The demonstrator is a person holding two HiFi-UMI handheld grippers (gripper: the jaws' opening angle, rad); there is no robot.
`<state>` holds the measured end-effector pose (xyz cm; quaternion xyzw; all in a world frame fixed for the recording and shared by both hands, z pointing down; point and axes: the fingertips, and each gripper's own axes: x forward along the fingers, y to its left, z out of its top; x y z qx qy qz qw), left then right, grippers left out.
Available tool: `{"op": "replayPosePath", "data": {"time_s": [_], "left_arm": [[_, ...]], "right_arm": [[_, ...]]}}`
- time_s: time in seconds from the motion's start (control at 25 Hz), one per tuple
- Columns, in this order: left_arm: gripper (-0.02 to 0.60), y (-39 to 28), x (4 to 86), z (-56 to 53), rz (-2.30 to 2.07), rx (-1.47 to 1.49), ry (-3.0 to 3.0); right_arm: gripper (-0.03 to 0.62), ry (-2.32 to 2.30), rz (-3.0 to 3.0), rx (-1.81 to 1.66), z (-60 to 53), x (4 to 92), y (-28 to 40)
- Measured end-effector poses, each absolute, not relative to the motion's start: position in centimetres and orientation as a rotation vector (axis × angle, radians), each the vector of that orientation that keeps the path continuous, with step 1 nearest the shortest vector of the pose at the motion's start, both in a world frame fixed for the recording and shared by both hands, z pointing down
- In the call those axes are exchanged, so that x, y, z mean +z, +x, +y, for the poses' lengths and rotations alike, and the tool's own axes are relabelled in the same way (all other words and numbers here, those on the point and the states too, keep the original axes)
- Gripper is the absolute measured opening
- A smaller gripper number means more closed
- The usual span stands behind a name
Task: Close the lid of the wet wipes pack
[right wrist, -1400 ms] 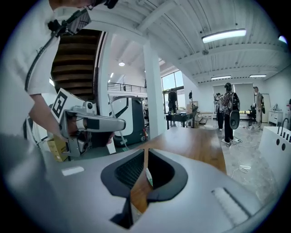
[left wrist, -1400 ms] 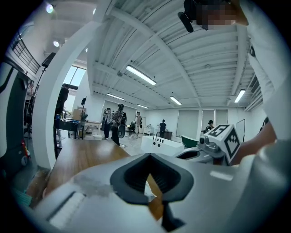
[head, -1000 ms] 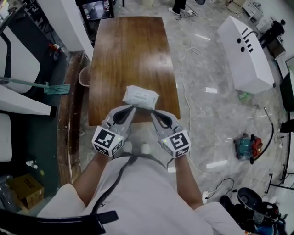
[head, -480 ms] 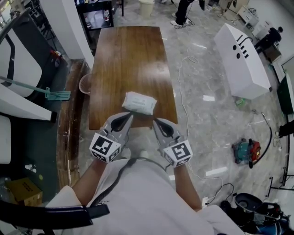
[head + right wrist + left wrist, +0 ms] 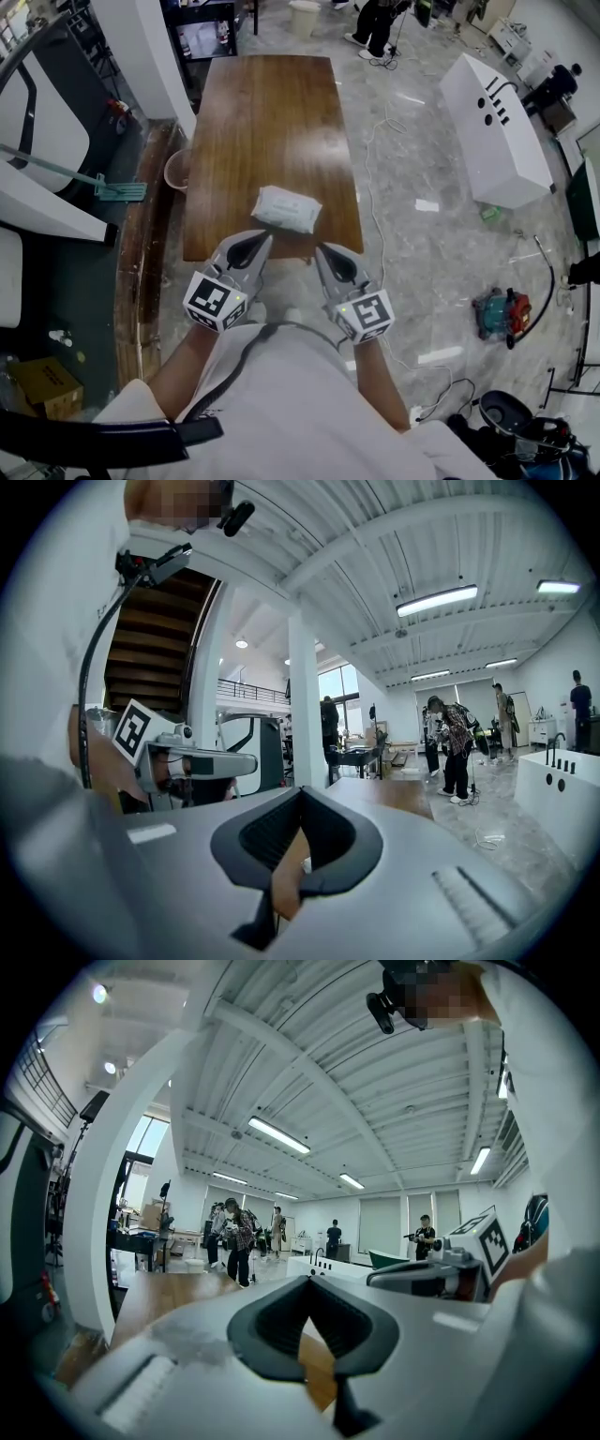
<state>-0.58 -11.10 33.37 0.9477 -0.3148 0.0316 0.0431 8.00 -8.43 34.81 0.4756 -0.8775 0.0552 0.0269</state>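
You have two grippers in hand, and both sit at the near edge of the one table point(image 5: 267, 112). Your left gripper point(image 5: 263, 238) has its jaws pressed together with nothing between them; its own view shows the tips meeting point(image 5: 307, 1282) over bare wood. Your right gripper point(image 5: 322, 250) is likewise fully closed and empty, its tips meeting in its own view point(image 5: 302, 795). Neither one touches anything.

There is one wipes pack point(image 5: 287, 208). It lies flat on the table's near end, slightly right of centre, just beyond your two gripper tips and roughly between them, apart from both. Its lid is too small to read from the head view.

Off the table, one mop point(image 5: 103, 187) lies to the left, one long white cabinet point(image 5: 492, 122) stands to the right, and one bin point(image 5: 304, 17) stands past the far end.
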Motion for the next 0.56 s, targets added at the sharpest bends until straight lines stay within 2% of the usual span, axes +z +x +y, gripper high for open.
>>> {"op": "replayPosePath", "data": {"time_s": [0.56], "left_arm": [[0.003,-1.3,34.5,-11.5,-0.954,0.108,2.876]], "right_arm": [[0.008,1.451,-2.714,0.210,-9.1,35.8,6.8]]}}
